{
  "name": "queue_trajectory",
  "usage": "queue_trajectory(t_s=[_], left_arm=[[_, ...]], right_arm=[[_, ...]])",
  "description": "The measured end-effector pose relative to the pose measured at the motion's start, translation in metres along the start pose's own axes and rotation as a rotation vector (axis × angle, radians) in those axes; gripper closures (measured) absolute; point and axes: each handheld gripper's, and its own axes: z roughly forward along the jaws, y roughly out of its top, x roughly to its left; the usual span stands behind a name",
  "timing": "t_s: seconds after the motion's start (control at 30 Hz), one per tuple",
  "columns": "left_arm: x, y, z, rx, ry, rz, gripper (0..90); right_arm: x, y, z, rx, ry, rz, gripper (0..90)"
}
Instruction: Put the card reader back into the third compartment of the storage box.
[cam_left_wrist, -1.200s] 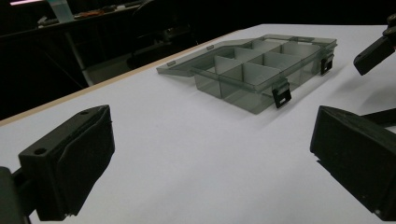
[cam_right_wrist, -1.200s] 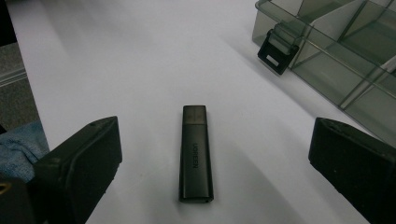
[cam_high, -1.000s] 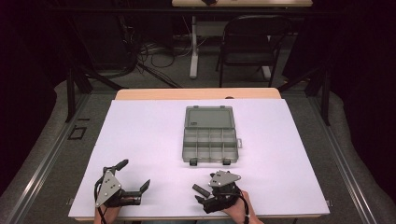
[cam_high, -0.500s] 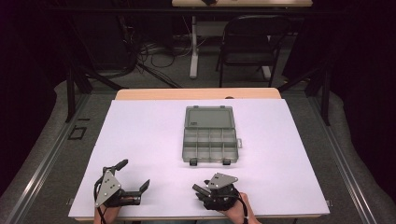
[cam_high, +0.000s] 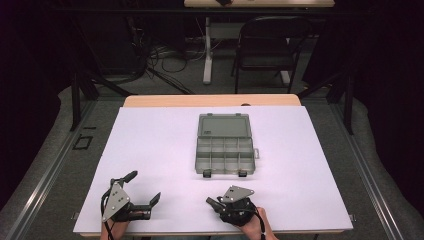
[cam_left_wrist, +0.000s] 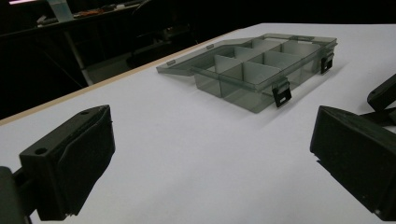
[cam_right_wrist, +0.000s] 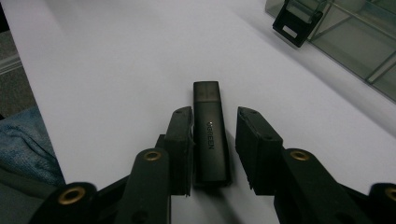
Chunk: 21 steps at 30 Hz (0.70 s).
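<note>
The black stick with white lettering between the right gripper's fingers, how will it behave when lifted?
The black rectangular plastic stick looks rigid and probably light. Its flat sides suggest it won't roll. The smooth casing may slip, since one of the right gripper fingers stands slightly off it.

The high view is looking forward and down from above the person's side, taking in the whole white table (cam_high: 165, 150) and the dark floor and chair (cam_high: 270, 45) beyond it. The left gripper view is riding low, just above the tabletop, facing across it toward the open compartment box (cam_left_wrist: 261, 70), which is sitting some way off. The right gripper view is looking steeply down from very near the surface, catching just a corner of that box (cam_right_wrist: 355, 42) at its upper right edge. All three views are sharing the box (cam_high: 225, 147) (and the white surface around it).
</note>
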Motion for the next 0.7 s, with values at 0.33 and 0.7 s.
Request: queue_trajectory(t_s=[0.33,0.7], left_arm=[[-0.0001,0.0,0.0,0.001,-0.001,0.0,0.1],[0.0003,-0.0001,0.0004,0.002,-0.001,0.001,0.1]], right_arm=[[0.0017,-0.0006,0.0001,-0.008,-0.003,-0.006,73.1],[0.0022,0.0002,-0.0027,-0.024,-0.018,-0.013,73.4]])
